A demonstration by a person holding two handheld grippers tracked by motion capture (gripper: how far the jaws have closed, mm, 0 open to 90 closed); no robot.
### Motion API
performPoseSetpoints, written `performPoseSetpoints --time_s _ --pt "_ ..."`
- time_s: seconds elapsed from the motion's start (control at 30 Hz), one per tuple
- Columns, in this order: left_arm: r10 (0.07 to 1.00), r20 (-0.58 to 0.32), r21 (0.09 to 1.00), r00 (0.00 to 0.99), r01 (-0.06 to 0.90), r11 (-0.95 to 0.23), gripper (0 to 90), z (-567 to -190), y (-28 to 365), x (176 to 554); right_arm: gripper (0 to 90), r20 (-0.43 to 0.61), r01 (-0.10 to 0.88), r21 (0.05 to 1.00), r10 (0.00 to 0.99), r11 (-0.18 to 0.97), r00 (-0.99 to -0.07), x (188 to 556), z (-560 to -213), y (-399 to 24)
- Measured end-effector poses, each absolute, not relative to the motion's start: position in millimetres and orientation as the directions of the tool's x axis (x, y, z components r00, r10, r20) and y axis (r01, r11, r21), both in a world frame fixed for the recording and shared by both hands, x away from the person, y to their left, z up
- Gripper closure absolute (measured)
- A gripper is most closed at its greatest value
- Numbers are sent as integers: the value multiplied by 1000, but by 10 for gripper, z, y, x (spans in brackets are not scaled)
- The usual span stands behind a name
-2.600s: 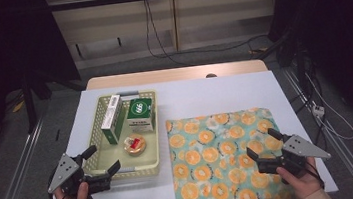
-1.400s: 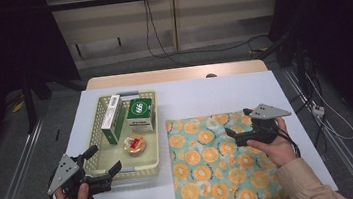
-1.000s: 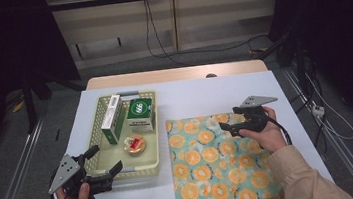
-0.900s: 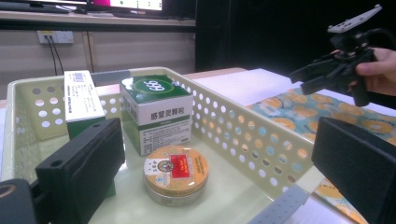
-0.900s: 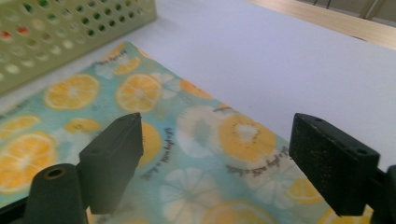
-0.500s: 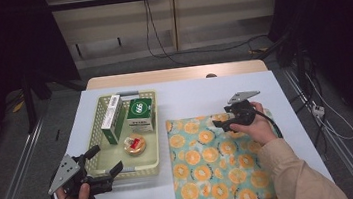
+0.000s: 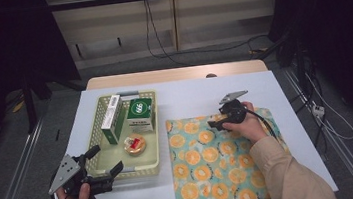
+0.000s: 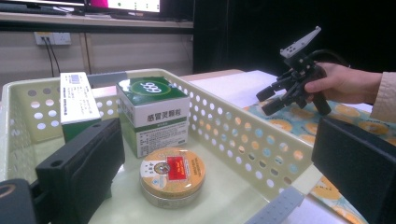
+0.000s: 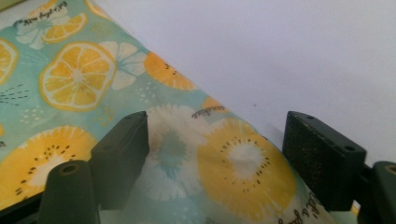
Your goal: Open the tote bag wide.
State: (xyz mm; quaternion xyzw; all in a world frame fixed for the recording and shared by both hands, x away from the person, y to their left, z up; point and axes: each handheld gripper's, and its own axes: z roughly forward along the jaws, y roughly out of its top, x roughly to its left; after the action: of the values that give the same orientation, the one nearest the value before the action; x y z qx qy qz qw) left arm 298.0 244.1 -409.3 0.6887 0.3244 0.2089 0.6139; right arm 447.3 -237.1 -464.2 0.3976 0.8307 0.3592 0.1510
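A cloth printed with orange slices [image 7: 206, 161] lies on the right half of the white table [image 7: 189, 95]. My right gripper [image 7: 216, 122] hovers low over the cloth's far edge. In the right gripper view its jaws [image 9: 217, 154] stand apart over the cloth [image 9: 74, 79] near that edge. They have just been closing a little and do not press on anything. My left gripper [image 7: 106, 159] stays open at the near left corner of the pale green basket [image 7: 156, 127]. In the left gripper view the basket wall [image 8: 243, 119] runs between its jaws [image 8: 217, 182].
The basket holds a round tin [image 7: 135, 144], a green and white box [image 7: 140, 113] and a slim upright box [image 7: 111, 118]. Bare white table lies beyond the cloth [image 9: 280, 56]. The left gripper view catches the right gripper [image 8: 273, 99] farther off.
My right gripper has travelled from the cloth's near right corner to its far edge, moving left and sinking lower. The left gripper has kept still.
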Motion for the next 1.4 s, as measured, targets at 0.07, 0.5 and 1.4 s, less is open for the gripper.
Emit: performPoseSetpoints --time_s 0.07,0.5,1.4 --pt "704 -111 981 701 192 -36 24 -4098 2447 2985 348 22 550 716 773 431 -635 4471 -4630 -2389" --pt "705 -111 981 700 192 -37 24 -4097 2427 2987 795 40 558 709 766 430 -641 4440 -4588 -2495" --pt "712 -105 981 694 189 -39 24 -4078 2422 3002 900 32 533 782 833 324 -553 4601 -4152 -2880"
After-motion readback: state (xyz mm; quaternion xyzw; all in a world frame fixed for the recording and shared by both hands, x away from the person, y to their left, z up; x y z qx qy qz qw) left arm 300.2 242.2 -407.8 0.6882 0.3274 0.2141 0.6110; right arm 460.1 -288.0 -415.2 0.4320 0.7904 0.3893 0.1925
